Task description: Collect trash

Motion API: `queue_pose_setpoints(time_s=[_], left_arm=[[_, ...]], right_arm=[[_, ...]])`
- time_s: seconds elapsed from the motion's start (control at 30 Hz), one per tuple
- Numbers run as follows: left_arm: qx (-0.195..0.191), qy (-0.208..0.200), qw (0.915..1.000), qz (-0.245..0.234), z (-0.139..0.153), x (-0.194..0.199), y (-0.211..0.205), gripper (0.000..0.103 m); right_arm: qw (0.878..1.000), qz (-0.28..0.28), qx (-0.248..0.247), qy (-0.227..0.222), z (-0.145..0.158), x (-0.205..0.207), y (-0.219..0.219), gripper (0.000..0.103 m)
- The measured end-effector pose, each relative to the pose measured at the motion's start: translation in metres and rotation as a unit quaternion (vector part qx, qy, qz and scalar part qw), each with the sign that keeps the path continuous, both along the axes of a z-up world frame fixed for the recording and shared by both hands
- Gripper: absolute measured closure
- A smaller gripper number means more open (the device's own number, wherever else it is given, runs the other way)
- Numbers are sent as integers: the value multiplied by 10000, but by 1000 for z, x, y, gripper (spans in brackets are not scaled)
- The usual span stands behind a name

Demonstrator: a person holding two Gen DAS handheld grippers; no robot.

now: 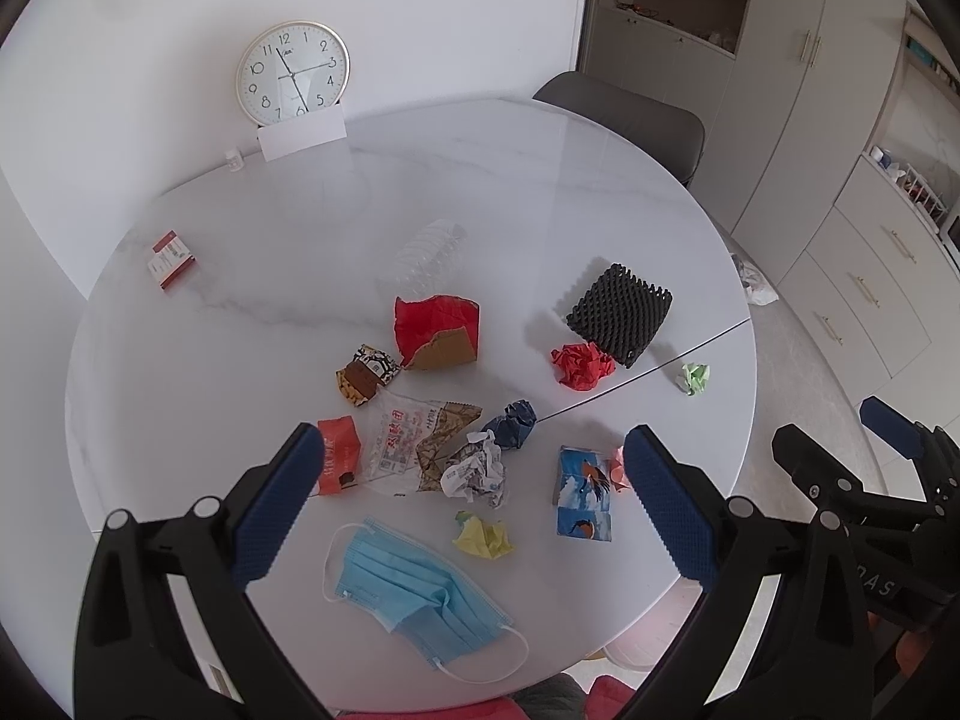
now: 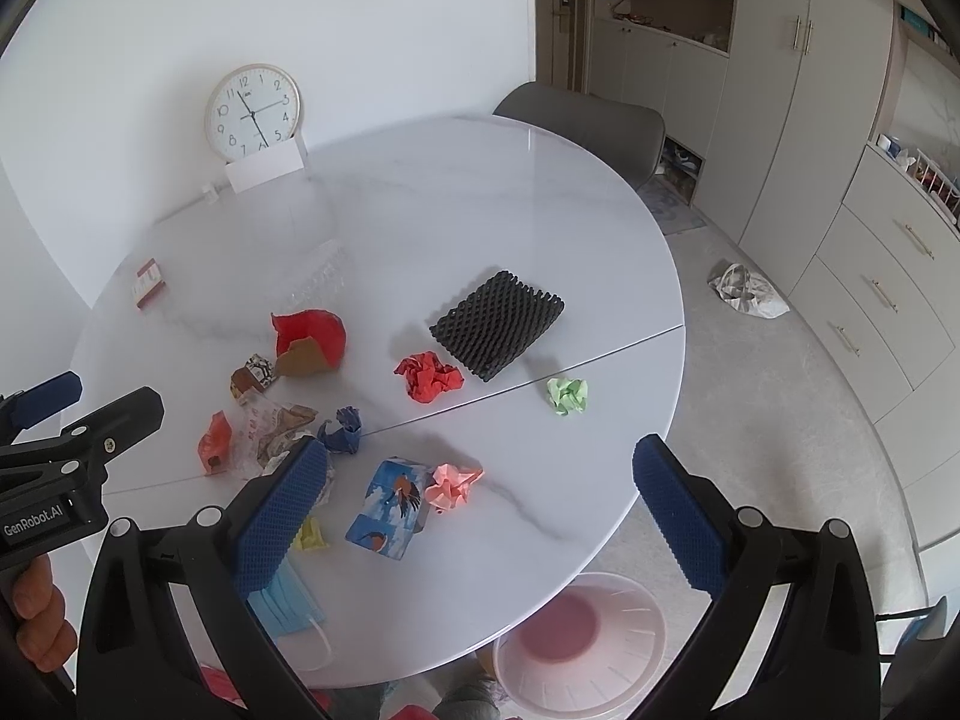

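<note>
Both tools hang wide open and empty over the near edge of the tabletop (image 2: 540,192). Left tool (image 1: 474,498) is nearer the blue mask (image 1: 414,588) lying just below it; right tool (image 2: 480,498) hovers by the pink wad (image 2: 451,483).

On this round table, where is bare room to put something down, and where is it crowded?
Bare: the far half, between the clock and the black mesh; also the near right edge, beyond the pink paper. Crowded: the wrappers around the red box, down to the mask.

Bright, even daylight, soft shadows, sharp focus, fisheye-bent, vignetted edges.
</note>
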State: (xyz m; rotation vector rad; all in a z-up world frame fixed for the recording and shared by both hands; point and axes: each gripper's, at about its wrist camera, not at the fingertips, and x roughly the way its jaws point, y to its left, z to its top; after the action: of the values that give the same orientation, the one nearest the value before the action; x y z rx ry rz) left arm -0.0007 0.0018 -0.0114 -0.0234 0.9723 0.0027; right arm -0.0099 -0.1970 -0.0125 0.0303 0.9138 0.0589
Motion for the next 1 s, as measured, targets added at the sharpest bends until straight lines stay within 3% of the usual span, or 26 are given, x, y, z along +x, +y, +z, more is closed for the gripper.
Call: queue_pose_setpoints(time_s=[1.0], left_arm=[[-10,16,10000,-1,-1,0,1,8]], right_arm=[[10000,34,-34,55,-2,-1,0,2]])
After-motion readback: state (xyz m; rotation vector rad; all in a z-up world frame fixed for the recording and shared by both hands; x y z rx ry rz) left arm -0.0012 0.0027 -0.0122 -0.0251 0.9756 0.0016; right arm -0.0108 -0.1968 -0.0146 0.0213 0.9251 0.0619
